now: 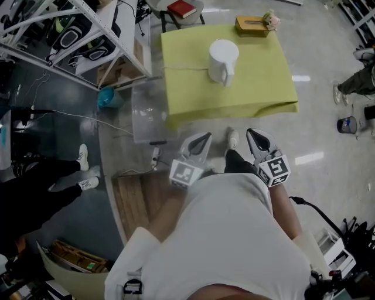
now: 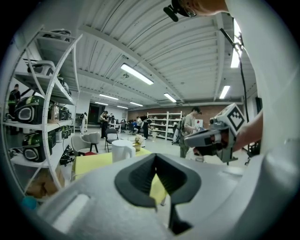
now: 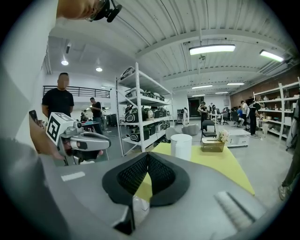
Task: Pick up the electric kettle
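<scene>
The white electric kettle [image 1: 223, 60] stands upright near the middle of a low table with a yellow cloth [image 1: 258, 88], and its cord trails off to the left. In the head view both grippers hang in front of the person's body, short of the table's near edge. My left gripper [image 1: 203, 138] and my right gripper [image 1: 253, 133] each have their jaws together with nothing between them. The left gripper view shows the kettle [image 2: 123, 151] far ahead beyond the shut left gripper [image 2: 155, 157]. The right gripper view shows the kettle [image 3: 181, 146] beyond the shut right gripper [image 3: 147, 155].
A tissue box with flowers [image 1: 253, 26] sits at the table's far edge, and a chair behind it bears a red book [image 1: 181, 8]. A clear plastic box [image 1: 146, 111] and metal shelving [image 1: 70, 35] stand left of the table. A person's legs [image 1: 53, 176] are at the left, another person's at the far right.
</scene>
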Demonstrator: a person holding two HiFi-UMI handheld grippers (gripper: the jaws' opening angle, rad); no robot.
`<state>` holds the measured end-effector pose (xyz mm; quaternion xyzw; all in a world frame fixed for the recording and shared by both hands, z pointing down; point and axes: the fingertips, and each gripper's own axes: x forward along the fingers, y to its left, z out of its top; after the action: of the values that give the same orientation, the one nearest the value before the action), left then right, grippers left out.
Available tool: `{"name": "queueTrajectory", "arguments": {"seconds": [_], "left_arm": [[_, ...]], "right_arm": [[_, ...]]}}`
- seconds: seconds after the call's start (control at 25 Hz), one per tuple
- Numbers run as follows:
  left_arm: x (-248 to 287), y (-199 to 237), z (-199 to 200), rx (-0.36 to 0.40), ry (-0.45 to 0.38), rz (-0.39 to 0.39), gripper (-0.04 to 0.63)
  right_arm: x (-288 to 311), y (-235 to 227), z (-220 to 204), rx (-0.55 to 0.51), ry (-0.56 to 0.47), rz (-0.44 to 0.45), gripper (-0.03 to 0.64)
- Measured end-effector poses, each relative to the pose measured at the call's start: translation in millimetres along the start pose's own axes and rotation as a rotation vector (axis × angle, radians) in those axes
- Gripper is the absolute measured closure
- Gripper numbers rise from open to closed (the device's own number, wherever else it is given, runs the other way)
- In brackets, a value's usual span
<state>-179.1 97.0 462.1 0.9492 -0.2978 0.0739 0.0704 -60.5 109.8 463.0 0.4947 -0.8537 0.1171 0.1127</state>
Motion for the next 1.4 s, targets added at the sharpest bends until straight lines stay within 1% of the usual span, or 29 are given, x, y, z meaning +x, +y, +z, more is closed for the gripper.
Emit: {"name": "queueTrajectory", "arguments": {"seconds": [0.24, 0.4, 0.6, 0.76, 0.96, 1.16, 1.28, 1.4], "left_arm": [[30.2, 19.7, 2.8, 0.002, 0.010, 0.040, 0.594], [60.5, 38.2, 2.6, 0.002, -0.005, 0.057, 0.594], [99.6, 60.4, -5.5, -0.009, -0.006, 0.090, 0.594], [123.5, 75.3, -9.9, -0.003, 0.013, 0.115, 0.594], [144.7, 84.5, -13.6, -0.013, 0.037, 0.138, 0.594], [165.9, 93.1, -15.4, 0.020, 0.067, 0.160, 0.594], [181.8, 95.3, -10.4, -0.009, 0.063, 0.172, 0.594], [196.3, 101.1, -13.6, 0.010, 0.077, 0.180, 0.594]], "right_arm": [[24.2, -25.2, 0.7, 0.007, 0.002, 0.034, 0.614], [45.9, -47.6, -2.6, 0.006, 0.019, 0.056, 0.614], [68.0, -74.1, 0.3, 0.015, 0.032, 0.095, 0.614], [84.6, -96.5, -4.7, 0.018, 0.049, 0.121, 0.614], [104.8, -120.6, -4.7, 0.022, 0.050, 0.160, 0.614], [120.9, -139.1, -4.1, 0.015, 0.051, 0.203, 0.614], [129.2, -153.5, -2.8, 0.005, 0.057, 0.232, 0.614], [139.8, -170.3, -1.1, -0.008, 0.063, 0.267, 0.612]]}}
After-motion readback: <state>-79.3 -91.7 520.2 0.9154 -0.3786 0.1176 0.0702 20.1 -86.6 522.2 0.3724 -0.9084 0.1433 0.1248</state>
